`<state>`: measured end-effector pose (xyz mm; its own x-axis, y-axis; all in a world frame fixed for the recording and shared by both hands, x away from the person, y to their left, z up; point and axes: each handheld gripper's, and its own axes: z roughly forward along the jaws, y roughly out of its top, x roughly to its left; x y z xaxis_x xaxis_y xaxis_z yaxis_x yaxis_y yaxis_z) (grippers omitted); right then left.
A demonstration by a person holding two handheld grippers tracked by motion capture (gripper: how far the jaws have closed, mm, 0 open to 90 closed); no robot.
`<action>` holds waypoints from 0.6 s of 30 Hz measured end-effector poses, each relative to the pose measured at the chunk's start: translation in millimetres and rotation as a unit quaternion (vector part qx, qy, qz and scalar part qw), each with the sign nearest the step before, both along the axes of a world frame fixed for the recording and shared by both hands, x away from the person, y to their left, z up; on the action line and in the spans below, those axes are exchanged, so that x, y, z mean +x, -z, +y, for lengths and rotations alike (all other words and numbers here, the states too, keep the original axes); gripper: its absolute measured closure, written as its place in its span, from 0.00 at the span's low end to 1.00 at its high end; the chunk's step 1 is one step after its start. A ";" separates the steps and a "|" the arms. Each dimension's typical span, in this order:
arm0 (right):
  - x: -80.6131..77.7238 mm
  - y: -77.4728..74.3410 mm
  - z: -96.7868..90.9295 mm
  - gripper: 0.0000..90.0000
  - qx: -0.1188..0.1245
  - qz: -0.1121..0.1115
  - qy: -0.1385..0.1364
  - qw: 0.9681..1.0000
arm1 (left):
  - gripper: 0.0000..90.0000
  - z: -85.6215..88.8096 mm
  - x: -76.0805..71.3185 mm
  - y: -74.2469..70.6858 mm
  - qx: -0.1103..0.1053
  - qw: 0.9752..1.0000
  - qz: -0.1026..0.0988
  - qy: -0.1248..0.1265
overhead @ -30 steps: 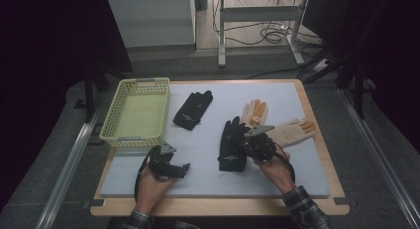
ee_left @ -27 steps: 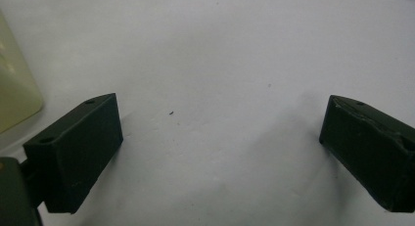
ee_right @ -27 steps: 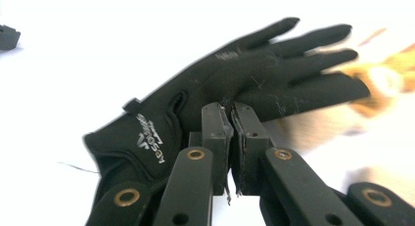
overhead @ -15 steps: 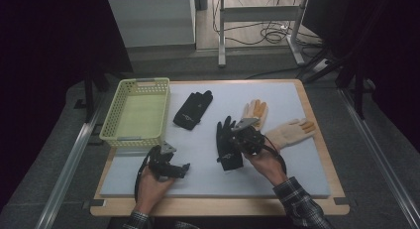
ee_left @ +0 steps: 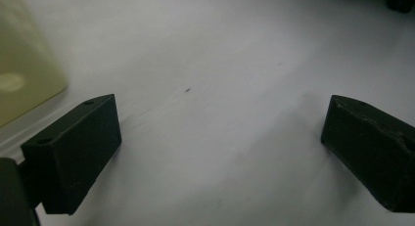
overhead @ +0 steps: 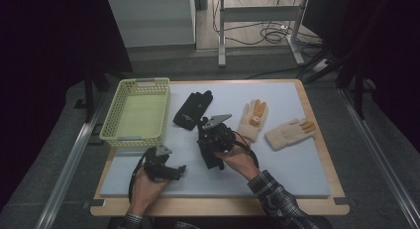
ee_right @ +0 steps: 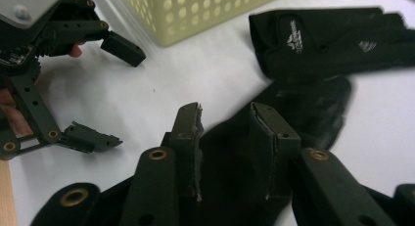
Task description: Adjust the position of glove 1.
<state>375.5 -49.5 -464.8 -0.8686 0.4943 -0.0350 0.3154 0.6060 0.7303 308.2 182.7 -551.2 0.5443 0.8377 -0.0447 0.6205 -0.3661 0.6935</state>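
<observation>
The black glove (ee_right: 235, 157) that is being handled lies on the pale mat, near the middle of its front half, and it is seen between the jaws of the right gripper (ee_right: 235, 118) in the right gripper view. Compared with a second ago, it has been dragged to the left across the mat, away from the two cream gloves and towards the yellow basket (overhead: 137, 111). The jaws of the right gripper have just been opening; a narrow gap is now seen between them, with the dark fabric in that gap, but whether the pads press on it cannot be told from the pictures. It is judged that the glove is being let go, or the grip reset, short of the basket, so its transfer into the basket is not yet done. A second black glove (overhead: 192, 109) is seen lying flat just beside the basket, and the cream gloves (overhead: 252, 119) are left well to the right. The left gripper (overhead: 174, 170) is held low over bare mat at the front left, its jaws set wide apart with nothing between them, and it has been kept where it was a second ago. The table (overhead: 324, 154) beneath is otherwise undisturbed.
</observation>
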 end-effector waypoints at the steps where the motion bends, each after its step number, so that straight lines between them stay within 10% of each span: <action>1: 0.0 0.0 0.0 0.70 0.000 0.000 0.000 1.000 | 0.02 0.0 0.0 0.0 0.000 1.000 0.000 0.000; 7: 9.3 4.3 -16.4 0.67 -0.007 -0.005 0.019 1.000 | 0.02 5.3 -0.4 0.9 -0.003 1.000 0.000 0.003; 18: 42.8 55.7 -20.8 0.57 -0.009 0.009 0.055 0.998 | 0.02 5.8 -0.2 1.0 -0.004 1.000 0.003 0.003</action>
<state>418.3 -70.3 -520.5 -0.8092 0.5868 -0.0292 0.3949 0.5800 0.7125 308.0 188.5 -552.2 0.5497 0.8336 -0.0540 0.6215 -0.3650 0.6932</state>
